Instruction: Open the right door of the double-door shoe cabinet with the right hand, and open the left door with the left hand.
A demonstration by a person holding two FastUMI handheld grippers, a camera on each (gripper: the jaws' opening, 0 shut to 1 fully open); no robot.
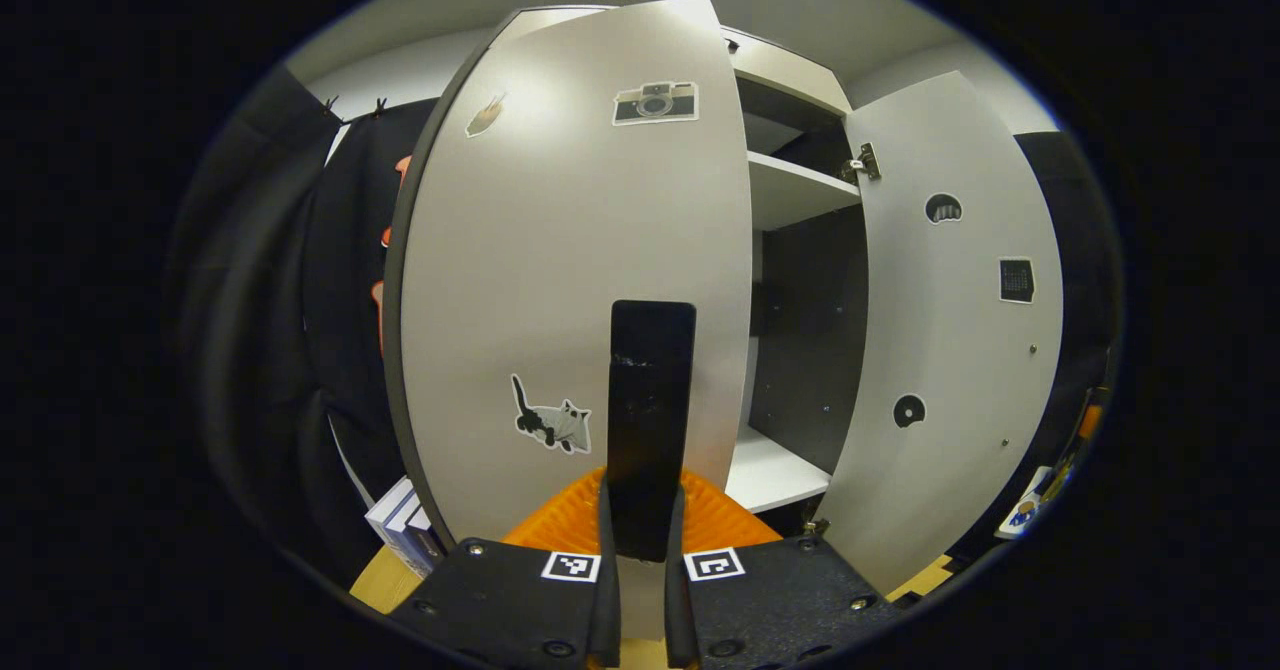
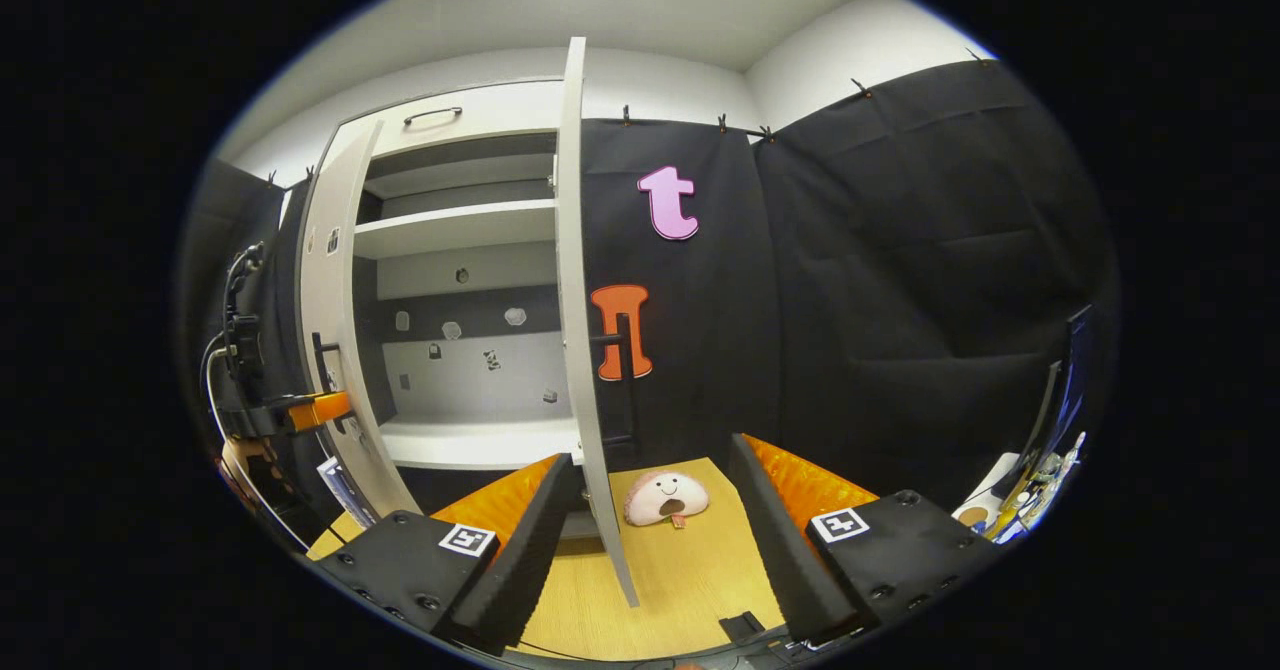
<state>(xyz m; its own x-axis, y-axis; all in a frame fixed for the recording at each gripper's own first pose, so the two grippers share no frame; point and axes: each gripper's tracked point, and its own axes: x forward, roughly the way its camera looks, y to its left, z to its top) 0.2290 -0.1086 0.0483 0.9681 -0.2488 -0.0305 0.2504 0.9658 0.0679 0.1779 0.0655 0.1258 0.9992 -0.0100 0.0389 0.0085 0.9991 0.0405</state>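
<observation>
In the left gripper view, the left gripper (image 1: 642,550) is closed on the black handle (image 1: 650,420) of the shoe cabinet's left door (image 1: 560,280): both fingers press against the handle's lower end, with only the handle's width between them. The handle stands upright straight ahead of the gripper, on the door's outer face near its free edge. The left door is swung partly open, its face bearing a cat sticker (image 1: 552,420) and a camera sticker (image 1: 655,102). Past its edge lie the cabinet's white shelves (image 1: 790,185) and dark interior, and farther right the right door (image 1: 950,330) stands wide open, showing its inner side and a hinge (image 1: 862,163).

In the right gripper view, the right gripper (image 2: 650,540) is spread wide and holds nothing. The right door (image 2: 585,310) appears edge-on, rising between the two fingers but nearer the left one, touching neither. Its black handle (image 2: 622,370) projects from the door's far side. Farther left, the left gripper (image 2: 300,412) meets the left door (image 2: 335,330) at its handle. A pink plush toy (image 2: 665,497) lies on the wooden surface (image 2: 690,570) just beyond the right door's lower edge.
</observation>
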